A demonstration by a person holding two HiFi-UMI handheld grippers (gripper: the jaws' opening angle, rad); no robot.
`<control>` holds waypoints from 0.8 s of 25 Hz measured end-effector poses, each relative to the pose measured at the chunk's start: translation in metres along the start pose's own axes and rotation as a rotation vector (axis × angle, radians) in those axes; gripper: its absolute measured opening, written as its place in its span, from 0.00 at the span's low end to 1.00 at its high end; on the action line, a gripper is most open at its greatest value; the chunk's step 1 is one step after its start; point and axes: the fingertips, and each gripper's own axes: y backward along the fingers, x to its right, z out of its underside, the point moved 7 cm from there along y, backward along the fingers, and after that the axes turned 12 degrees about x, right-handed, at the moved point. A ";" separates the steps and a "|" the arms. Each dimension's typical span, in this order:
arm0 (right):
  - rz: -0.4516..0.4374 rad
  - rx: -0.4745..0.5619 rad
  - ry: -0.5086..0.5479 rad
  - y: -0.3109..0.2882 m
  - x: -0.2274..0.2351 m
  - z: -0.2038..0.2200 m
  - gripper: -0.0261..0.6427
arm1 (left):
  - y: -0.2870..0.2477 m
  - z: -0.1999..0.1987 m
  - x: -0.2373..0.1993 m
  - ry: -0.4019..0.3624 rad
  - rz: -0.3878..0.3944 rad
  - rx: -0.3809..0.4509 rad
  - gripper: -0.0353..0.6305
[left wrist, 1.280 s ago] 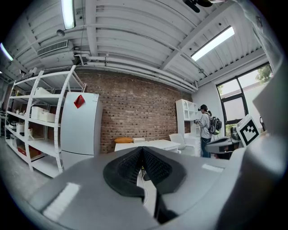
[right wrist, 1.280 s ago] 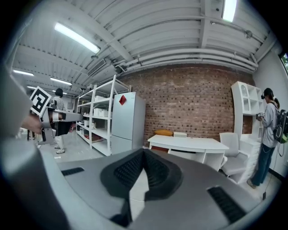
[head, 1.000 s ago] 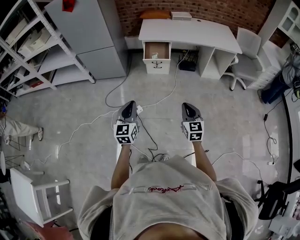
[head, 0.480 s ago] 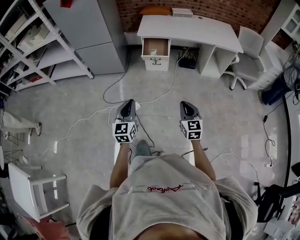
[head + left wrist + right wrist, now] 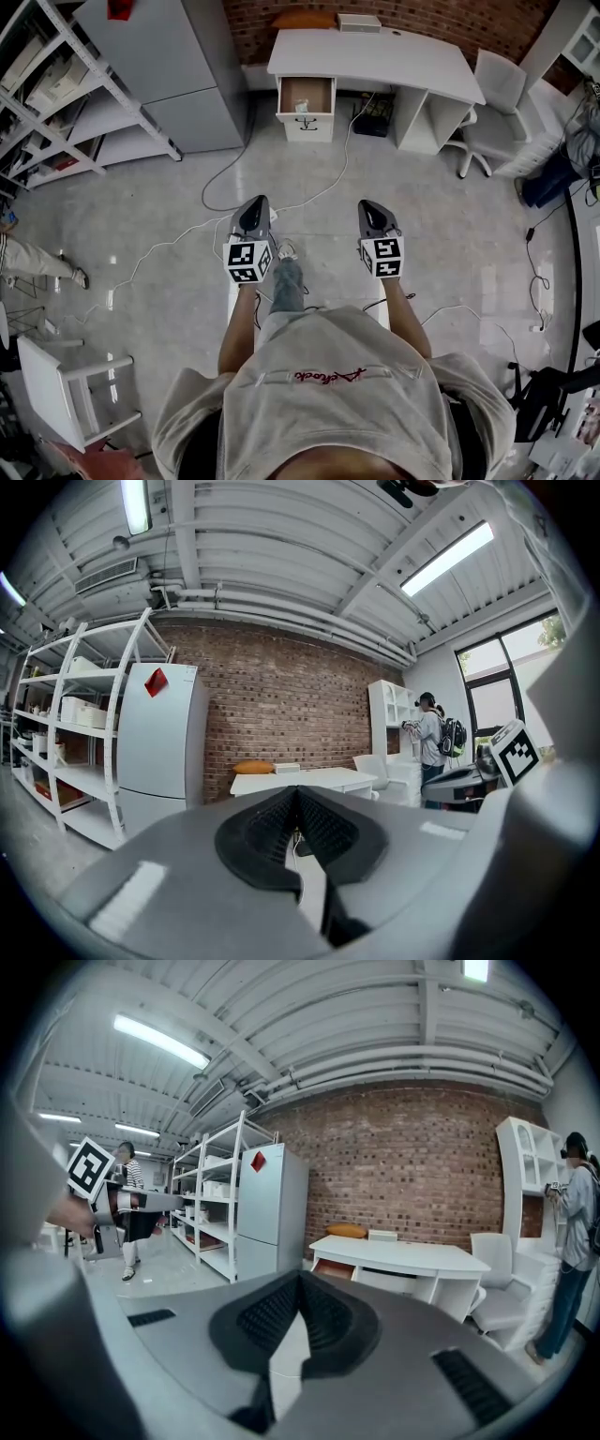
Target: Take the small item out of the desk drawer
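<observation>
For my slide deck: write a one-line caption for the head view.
Person faces white desk with open drawer, left hand-held gripper and right hand-held gripper both shut.

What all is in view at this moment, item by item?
Curved-top desk: one, white, against brick wall.
Open desk drawer: one, brown inside, desk's left end.
Small item: one, pale, inside drawer; unidentifiable.
Oval cushion: one, orange, desk's back edge.
Flat box: one, white, beside cushion.
Office chair: one, white, right of desk.
Tall fridge: one, grey, left of desk.
Metal shelving rack: one, white, left of fridge.
Floor cables: several, white and black, grey floor.
Left gripper, right gripper: grey, shut, empty, side by side.
</observation>
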 end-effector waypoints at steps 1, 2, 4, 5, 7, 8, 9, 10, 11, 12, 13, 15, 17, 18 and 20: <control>0.003 -0.001 0.000 -0.004 0.002 0.001 0.06 | -0.005 0.002 -0.002 0.001 0.003 0.000 0.07; 0.005 -0.003 0.000 -0.009 0.004 0.002 0.06 | -0.011 0.004 -0.003 0.002 0.005 -0.001 0.07; 0.007 -0.007 0.001 -0.020 0.007 0.005 0.06 | -0.022 0.009 -0.009 0.008 0.009 -0.004 0.07; 0.007 -0.008 0.001 -0.027 0.008 0.005 0.06 | -0.028 0.011 -0.013 0.011 0.012 -0.004 0.07; 0.011 -0.012 0.004 -0.043 0.010 0.006 0.06 | -0.042 0.015 -0.022 0.018 0.019 -0.005 0.07; 0.013 -0.014 0.006 -0.052 0.012 0.006 0.06 | -0.050 0.017 -0.028 0.021 0.023 -0.004 0.07; 0.015 -0.015 0.009 -0.062 0.013 0.005 0.06 | -0.059 0.018 -0.034 0.024 0.025 -0.002 0.07; 0.016 -0.014 0.012 -0.073 0.015 0.004 0.06 | -0.068 0.019 -0.040 0.027 0.028 0.001 0.07; 0.017 -0.014 0.014 -0.084 0.017 0.003 0.06 | -0.077 0.020 -0.046 0.030 0.031 0.003 0.07; 0.019 -0.015 0.017 -0.094 0.019 0.002 0.06 | -0.087 0.020 -0.053 0.032 0.034 0.004 0.07; 0.022 -0.017 0.020 -0.105 0.021 0.000 0.06 | -0.095 0.020 -0.059 0.034 0.037 0.004 0.07; 0.026 -0.019 0.024 -0.126 0.024 -0.006 0.06 | -0.114 0.019 -0.074 0.039 0.043 0.006 0.07; 0.030 -0.016 0.030 -0.150 0.026 -0.014 0.06 | -0.134 0.015 -0.089 0.042 0.050 0.012 0.07; 0.031 -0.014 0.032 -0.162 0.028 -0.018 0.06 | -0.144 0.013 -0.097 0.042 0.054 0.016 0.07; 0.032 -0.013 0.038 -0.184 0.030 -0.023 0.06 | -0.162 0.010 -0.112 0.042 0.060 0.023 0.07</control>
